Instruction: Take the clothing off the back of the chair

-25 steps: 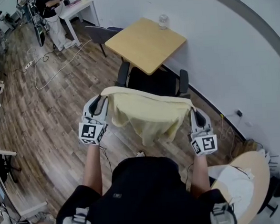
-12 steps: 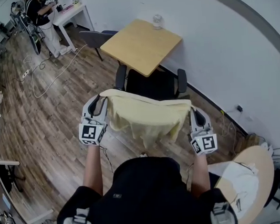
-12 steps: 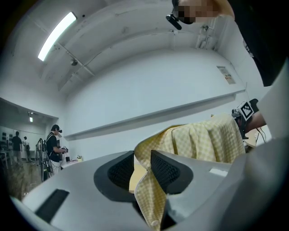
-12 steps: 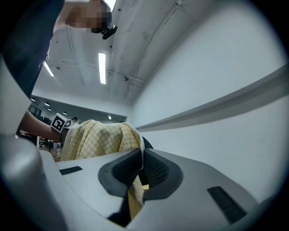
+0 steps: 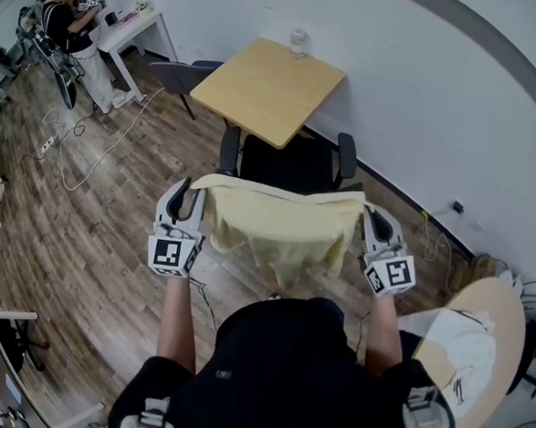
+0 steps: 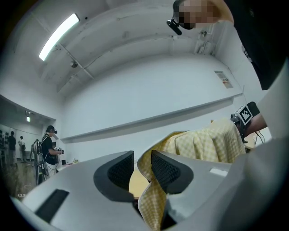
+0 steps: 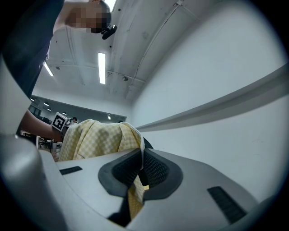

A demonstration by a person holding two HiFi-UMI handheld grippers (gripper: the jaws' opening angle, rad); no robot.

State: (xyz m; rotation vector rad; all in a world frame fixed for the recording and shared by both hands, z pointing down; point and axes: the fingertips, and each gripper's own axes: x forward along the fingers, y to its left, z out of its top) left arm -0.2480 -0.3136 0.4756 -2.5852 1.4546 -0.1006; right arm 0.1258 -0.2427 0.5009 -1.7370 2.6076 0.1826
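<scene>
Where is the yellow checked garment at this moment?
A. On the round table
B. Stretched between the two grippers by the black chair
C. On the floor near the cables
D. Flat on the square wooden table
B: the yellow garment spans from the left gripper, whose jaws are opening with cloth between them, to the right gripper, clamped on its other edge, beside the black chair.

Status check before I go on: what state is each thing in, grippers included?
yellow garment: spread between both grippers, sagging in the middle, over the back of the chair.
left gripper: jaws opening, yellow garment between them, not pinched.
right gripper: jaws shut on the yellow garment.
chair: upright, pushed up to the table.
jar: upright on the table, by the wall.
</scene>
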